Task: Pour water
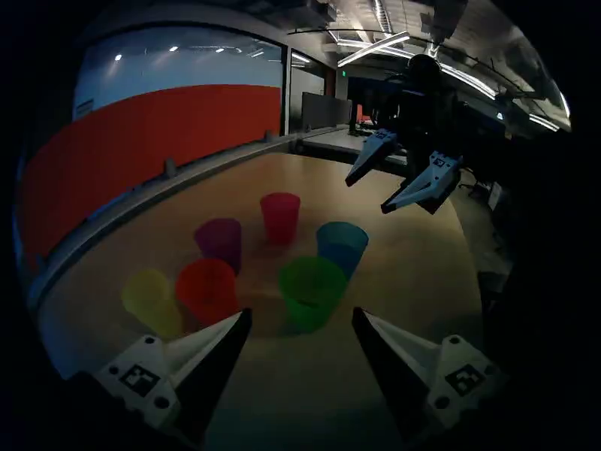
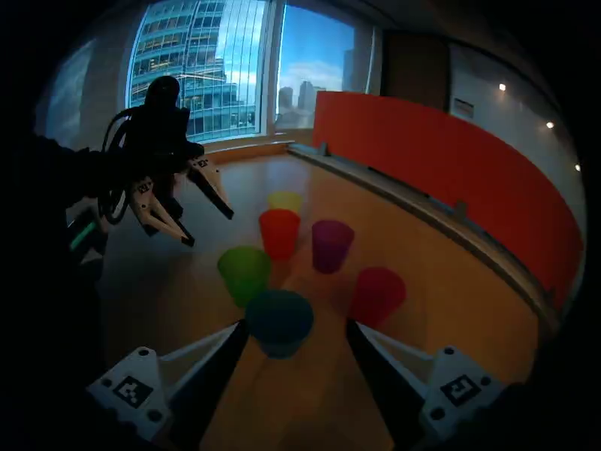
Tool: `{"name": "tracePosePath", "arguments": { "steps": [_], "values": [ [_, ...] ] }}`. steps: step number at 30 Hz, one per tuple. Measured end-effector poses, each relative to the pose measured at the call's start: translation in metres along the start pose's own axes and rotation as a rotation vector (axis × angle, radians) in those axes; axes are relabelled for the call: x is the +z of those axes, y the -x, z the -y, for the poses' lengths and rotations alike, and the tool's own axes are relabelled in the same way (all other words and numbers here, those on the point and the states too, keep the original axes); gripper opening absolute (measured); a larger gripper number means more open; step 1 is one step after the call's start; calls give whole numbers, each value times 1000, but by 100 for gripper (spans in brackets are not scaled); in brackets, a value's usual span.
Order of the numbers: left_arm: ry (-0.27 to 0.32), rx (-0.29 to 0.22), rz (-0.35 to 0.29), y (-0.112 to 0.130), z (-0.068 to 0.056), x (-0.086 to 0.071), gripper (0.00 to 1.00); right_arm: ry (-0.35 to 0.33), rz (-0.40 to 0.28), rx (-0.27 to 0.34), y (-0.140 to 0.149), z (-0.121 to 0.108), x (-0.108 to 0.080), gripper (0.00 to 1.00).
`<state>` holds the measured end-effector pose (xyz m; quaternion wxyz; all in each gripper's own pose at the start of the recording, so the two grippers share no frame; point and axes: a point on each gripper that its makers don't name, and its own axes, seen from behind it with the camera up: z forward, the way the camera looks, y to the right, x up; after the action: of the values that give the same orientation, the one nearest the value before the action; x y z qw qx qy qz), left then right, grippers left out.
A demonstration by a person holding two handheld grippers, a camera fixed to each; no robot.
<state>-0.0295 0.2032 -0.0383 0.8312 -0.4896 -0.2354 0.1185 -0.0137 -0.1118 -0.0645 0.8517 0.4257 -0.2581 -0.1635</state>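
Several plastic cups stand upright in a cluster on a wooden table (image 1: 421, 263). In the left gripper view I see yellow (image 1: 150, 301), orange-red (image 1: 206, 289), purple (image 1: 220, 242), pink (image 1: 280, 216), blue (image 1: 342, 246) and green (image 1: 310, 292) cups. My left gripper (image 1: 300, 312) is open, with the green cup just ahead of its fingertips, apart from them. My right gripper (image 2: 294, 325) is open too, the blue cup (image 2: 279, 322) close before its left finger. Each gripper hangs in the air across the cups from the other: the right gripper (image 1: 366, 195) and the left gripper (image 2: 209, 229). The cups' contents are not discernible.
A red partition wall (image 1: 150, 135) with a raised ledge (image 1: 150, 192) runs along one long side of the table. Large windows (image 2: 218, 68) stand behind the person's dark sleeve (image 2: 67, 173). Bare tabletop (image 2: 466, 316) lies around the cluster.
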Motion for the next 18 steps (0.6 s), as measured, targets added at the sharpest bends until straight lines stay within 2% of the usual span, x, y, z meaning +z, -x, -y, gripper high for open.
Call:
{"name": "tracePosePath", "arguments": {
  "steps": [7,18],
  "values": [
    [28,-7,25,13,-3,13,99,-15,37,-1,19,3,9,100],
    [61,-9,36,19,-6,36,99,-44,77,-3,39,9,30,100]
  ]
}}
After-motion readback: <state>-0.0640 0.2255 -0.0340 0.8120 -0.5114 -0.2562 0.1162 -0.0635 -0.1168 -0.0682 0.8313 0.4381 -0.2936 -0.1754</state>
